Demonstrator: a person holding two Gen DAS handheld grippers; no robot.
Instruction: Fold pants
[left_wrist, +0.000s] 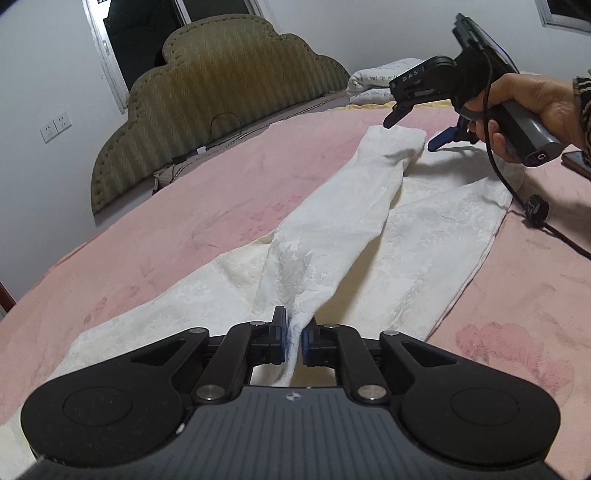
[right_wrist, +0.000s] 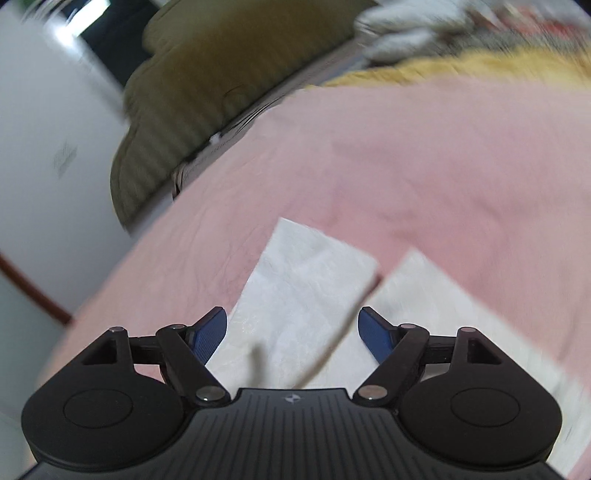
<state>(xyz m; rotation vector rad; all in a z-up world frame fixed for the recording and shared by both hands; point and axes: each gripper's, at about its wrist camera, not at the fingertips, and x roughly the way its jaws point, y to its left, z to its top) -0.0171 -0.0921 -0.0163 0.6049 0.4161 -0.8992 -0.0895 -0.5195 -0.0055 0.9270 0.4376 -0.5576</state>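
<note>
Left wrist view. White pants (left_wrist: 332, 236) spread on a pink bed cover (left_wrist: 184, 206), legs reaching away toward the far side. One leg folded over on top of the other. Right edge of the pants close to a black cable (left_wrist: 535, 214) on the cover. Lots of bare pink cover to the left and to the far side. Green padded headboard (left_wrist: 221, 99) and a white wall behind, with a folded white blanket (left_wrist: 373, 83) at the far edge. Left gripper (left_wrist: 293, 341) nearly closed, its blue pads pinching a ridge of white pants cloth. Right gripper (left_wrist: 410, 134), held in a hand (left_wrist: 532, 107), up over the far leg ends, jaws apart, nothing between them.

Right wrist view, blurry. Two white leg ends (right_wrist: 306, 291) on the pink cover (right_wrist: 424, 166), side by side, with a thin gap between. Wide bare pink cover beyond them. Headboard (right_wrist: 192, 96) at the upper left. Right gripper (right_wrist: 291, 332) open wide, blue pads clear of the cloth, holding nothing, with the leg ends below and in front.
</note>
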